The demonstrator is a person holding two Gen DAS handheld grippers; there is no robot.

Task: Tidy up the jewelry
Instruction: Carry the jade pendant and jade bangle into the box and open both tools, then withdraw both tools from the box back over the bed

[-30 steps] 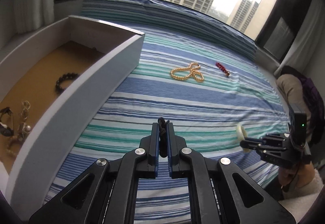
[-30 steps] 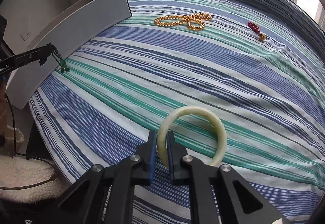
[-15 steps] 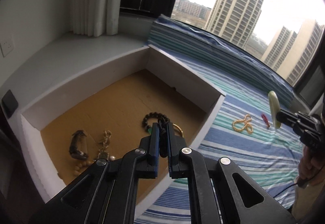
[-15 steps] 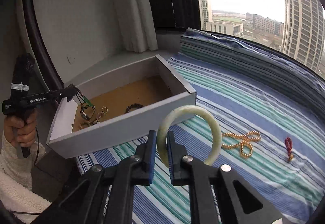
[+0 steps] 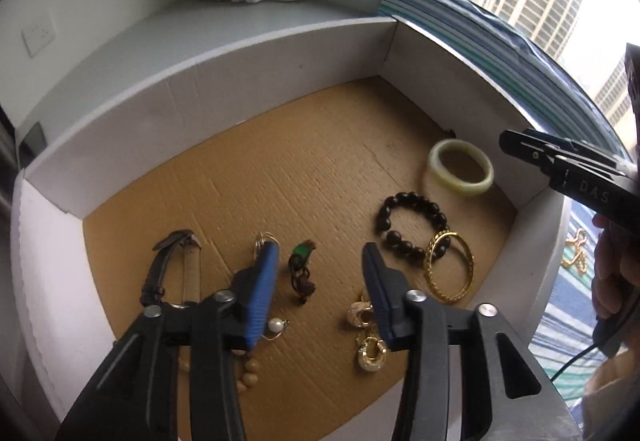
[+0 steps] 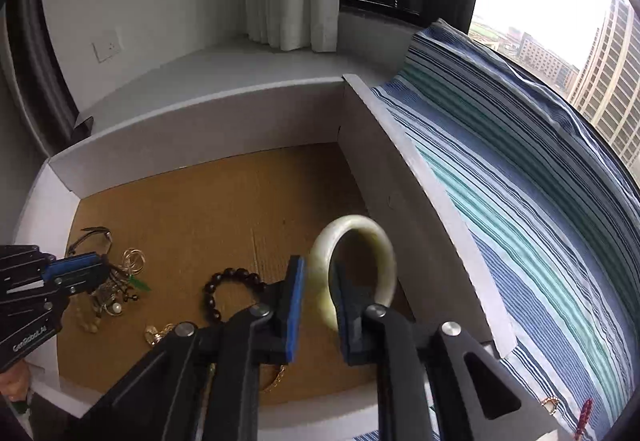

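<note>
Both grippers hang over the box [image 5: 224, 53] with fingers spread wide, left gripper [image 5: 320, 261] above the green pendant [image 5: 303, 269], right gripper [image 6: 320, 281] around the pale bangle [image 6: 356, 265] at 2 o'clock.

My right gripper [image 5: 576, 177] reads "DAS" along its side. My left gripper [image 6: 28, 325] carries "GenRobot.AI".

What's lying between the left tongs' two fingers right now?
In the left wrist view, the green pendant on its dark cord lies on the box floor between the open left tongs.
</note>
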